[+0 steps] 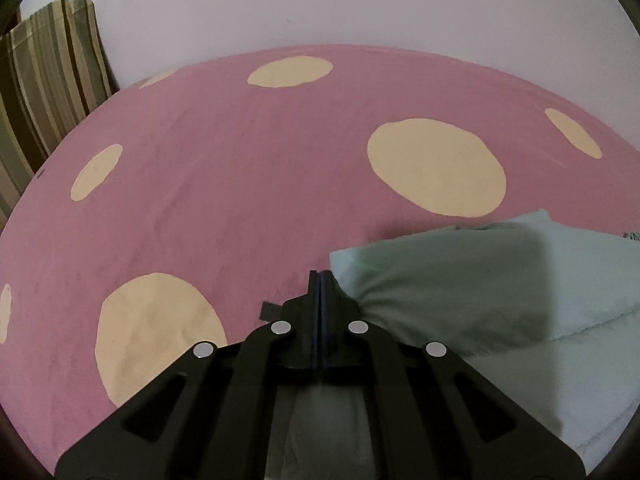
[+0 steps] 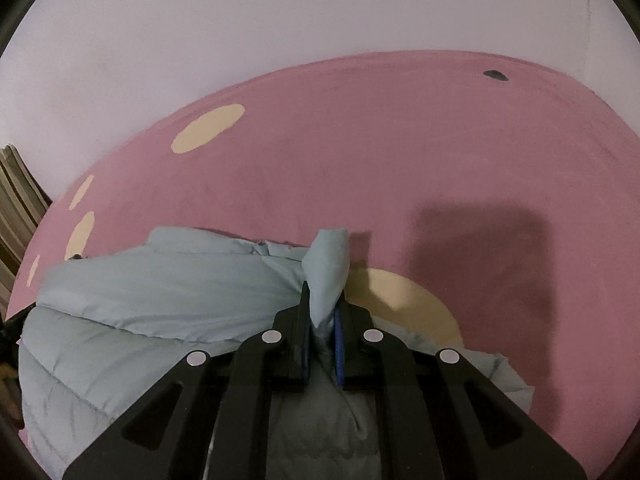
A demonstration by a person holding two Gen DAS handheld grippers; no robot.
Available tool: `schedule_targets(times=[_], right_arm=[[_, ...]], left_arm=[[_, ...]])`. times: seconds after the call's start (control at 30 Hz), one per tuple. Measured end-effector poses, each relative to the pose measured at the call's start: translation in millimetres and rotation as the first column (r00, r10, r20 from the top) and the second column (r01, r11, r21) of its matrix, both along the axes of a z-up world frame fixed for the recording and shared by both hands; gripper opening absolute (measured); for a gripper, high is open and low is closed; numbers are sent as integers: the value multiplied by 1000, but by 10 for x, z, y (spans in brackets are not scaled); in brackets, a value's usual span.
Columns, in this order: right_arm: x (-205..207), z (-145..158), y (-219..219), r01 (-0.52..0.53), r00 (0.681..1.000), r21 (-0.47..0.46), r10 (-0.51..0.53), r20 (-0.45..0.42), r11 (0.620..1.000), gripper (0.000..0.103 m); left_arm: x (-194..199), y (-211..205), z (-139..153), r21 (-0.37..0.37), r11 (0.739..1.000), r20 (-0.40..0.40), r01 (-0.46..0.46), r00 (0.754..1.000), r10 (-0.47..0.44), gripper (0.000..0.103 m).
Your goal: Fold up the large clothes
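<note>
Pink cream-spotted bedsheet [image 1: 240, 200], lilac wall [image 1: 320, 8]

- Pink bed sheet [image 1: 240, 200] w/ big cream dots
- Stripy cloth [image 1: 52, 80], green & brown, at far left by wall
- Plain pale wall [image 1: 320, 0] behind bed
- Small dark spot [image 2: 495, 75] on sheet, far right

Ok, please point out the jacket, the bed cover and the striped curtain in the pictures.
jacket [image 2: 160, 304]: right wrist view, on its flat quilted panel.
bed cover [image 1: 240, 200]: left wrist view, on plain pink cloth between the spots.
striped curtain [image 1: 52, 72]: left wrist view, on its hanging folds.
</note>
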State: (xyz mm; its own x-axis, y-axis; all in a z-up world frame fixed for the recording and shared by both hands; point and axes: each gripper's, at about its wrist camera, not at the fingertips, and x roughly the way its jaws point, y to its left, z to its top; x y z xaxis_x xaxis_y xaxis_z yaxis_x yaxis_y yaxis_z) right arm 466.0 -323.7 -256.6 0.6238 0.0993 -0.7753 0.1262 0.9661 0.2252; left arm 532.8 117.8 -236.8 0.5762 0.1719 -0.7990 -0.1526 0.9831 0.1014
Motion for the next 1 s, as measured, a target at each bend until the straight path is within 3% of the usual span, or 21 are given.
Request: schedule_targets(times=[0.17, 0.23, 0.3, 0.37, 0.43, 0.5, 0.53, 0.63, 0.77, 0.9, 1.0], right_arm=[[-12, 38, 16, 2, 1000, -2, -2, 3, 1000, 11], [-40, 103, 0, 11, 1000, 1, -11, -2, 1000, 20], [-117, 217, -11, 28, 1000, 1, -28, 10, 1000, 39], [-242, 403, 29, 52, 997, -24, -51, 59, 998, 41], [-365, 638, 166, 31, 993, -34, -27, 113, 999, 41], [-423, 766, 323, 1, 990, -29, 3, 138, 1000, 41], [-426, 811, 447, -24, 990, -24, 28, 140, 999, 41], [-351, 781, 701, -76, 990, -5, 76, 115, 997, 41], [-210, 560, 1016, -116, 991, -38, 119, 67, 992, 41], [-87, 245, 1160, -124, 992, -77, 124, -2, 989, 41], [-31, 103, 1206, -128, 992, -94, 127, -19, 987, 41]], left_arm=[[-45, 54, 103, -33, 999, 13, -4, 1000, 4, 0], [-123, 135, 225, -52, 998, 33, -29, 999, 31, 2], [-247, 216, 414, -75, 996, 61, -55, 996, 60, 11], [-347, 210, 595, -86, 995, 94, -57, 994, 65, 16], [-486, 84, 799, -91, 995, 135, -26, 990, 39, 27], [-591, -146, 922, -116, 993, 164, 27, 986, -8, 63], [-612, -254, 939, -127, 991, 172, 52, 985, -30, 64], [-614, -635, 873, -143, 981, 165, 129, 981, -105, 64], [-536, -1016, 581, -142, 974, 118, 175, 980, -159, 64], [-452, -1183, 221, -54, 986, 64, 156, 986, -152, 66], [-388, -1188, 97, -45, 989, 52, 142, 989, -140, 71]])
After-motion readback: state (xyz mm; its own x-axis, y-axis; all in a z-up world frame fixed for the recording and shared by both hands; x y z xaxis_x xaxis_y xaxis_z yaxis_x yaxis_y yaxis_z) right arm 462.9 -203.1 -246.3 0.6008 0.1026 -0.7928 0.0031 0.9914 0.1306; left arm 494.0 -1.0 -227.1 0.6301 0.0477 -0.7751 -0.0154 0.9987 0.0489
